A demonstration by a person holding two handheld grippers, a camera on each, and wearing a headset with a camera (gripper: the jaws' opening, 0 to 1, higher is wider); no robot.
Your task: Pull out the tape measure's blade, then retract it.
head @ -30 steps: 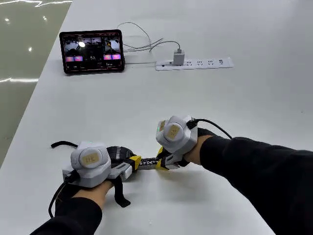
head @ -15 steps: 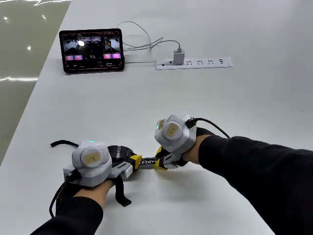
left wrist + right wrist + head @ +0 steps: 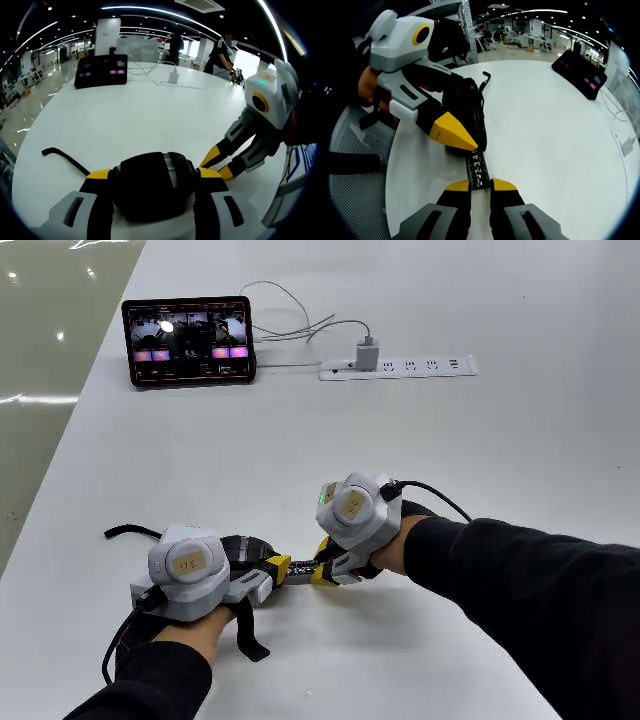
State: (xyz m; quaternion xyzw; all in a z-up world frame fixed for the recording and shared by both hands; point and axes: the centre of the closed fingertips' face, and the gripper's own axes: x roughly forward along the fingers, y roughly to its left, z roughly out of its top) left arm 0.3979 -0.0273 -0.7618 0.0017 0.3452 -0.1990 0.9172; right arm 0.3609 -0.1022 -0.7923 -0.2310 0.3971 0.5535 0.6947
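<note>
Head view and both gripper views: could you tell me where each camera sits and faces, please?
Head view: headset, looking down; sleeves, left gripper, right gripper.
Left gripper view: over its jaws clamping the tape measure, toward the tablet.
Right gripper view: along the blade between its jaws, toward left gripper.
Shared: tape measure.

In the head view the left gripper [image 3: 265, 575] covers much of the black tape measure [image 3: 243, 550] near the front edge of the bench [image 3: 480, 420]. A black strap [image 3: 125, 533] runs in under that gripper, so its end is hidden. The tip of the blade [image 3: 477, 169] is tucked inside the right gripper [image 3: 481, 186], the pictures on the tablet [image 3: 188, 341] by the bench's left edge are too small to make out, and the person's sleeve [image 3: 530, 590] is cut off by the right edge.
</note>
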